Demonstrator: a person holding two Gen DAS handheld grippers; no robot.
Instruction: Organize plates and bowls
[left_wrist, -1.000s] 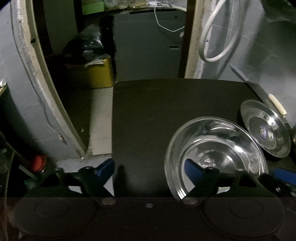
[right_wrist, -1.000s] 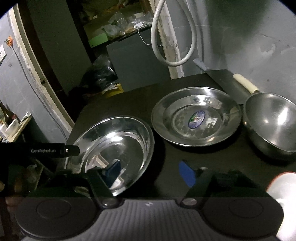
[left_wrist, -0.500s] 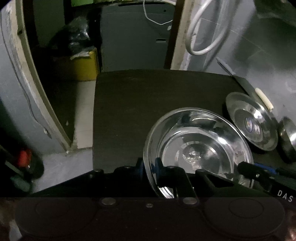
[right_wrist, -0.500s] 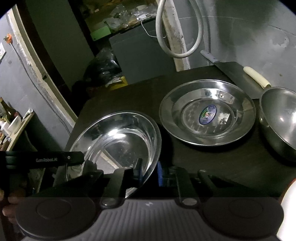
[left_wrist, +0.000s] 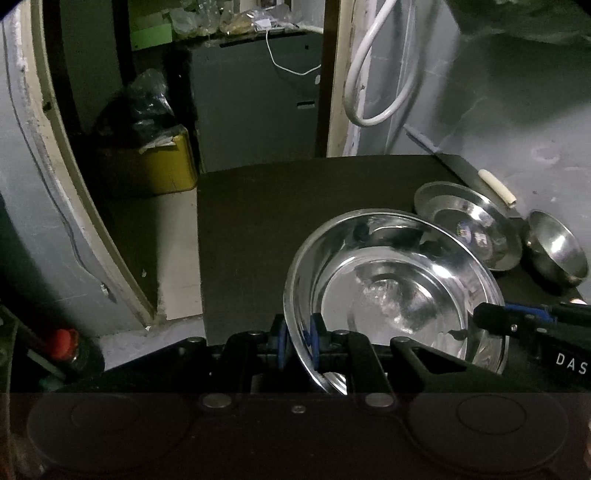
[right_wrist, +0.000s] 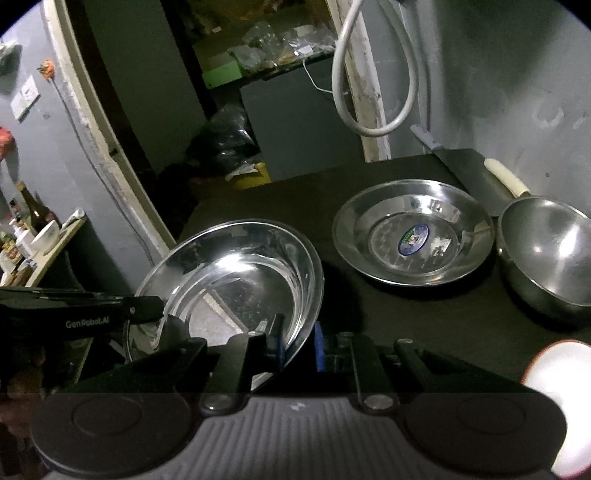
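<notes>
A large steel bowl (left_wrist: 391, 291) is held by both grippers and tilted above the black table (left_wrist: 280, 206). My left gripper (left_wrist: 298, 341) is shut on its left rim. My right gripper (right_wrist: 299, 343) is shut on its right rim; the bowl (right_wrist: 236, 280) fills the left of the right wrist view. A steel plate with a sticker (right_wrist: 413, 232) lies to the right on the table, also in the left wrist view (left_wrist: 469, 225). A smaller steel bowl (right_wrist: 546, 251) sits beyond it at the far right, also in the left wrist view (left_wrist: 557, 251).
A cleaver with a cream handle (right_wrist: 480, 173) lies at the back right by the grey wall. A white hose (right_wrist: 369, 74) hangs behind the table. The table's left edge drops to the floor, where a yellow bin (left_wrist: 162, 166) stands.
Both grippers have closed from open onto opposite rims of the large bowl, and the bowl has been lifted and tilted off the table.
</notes>
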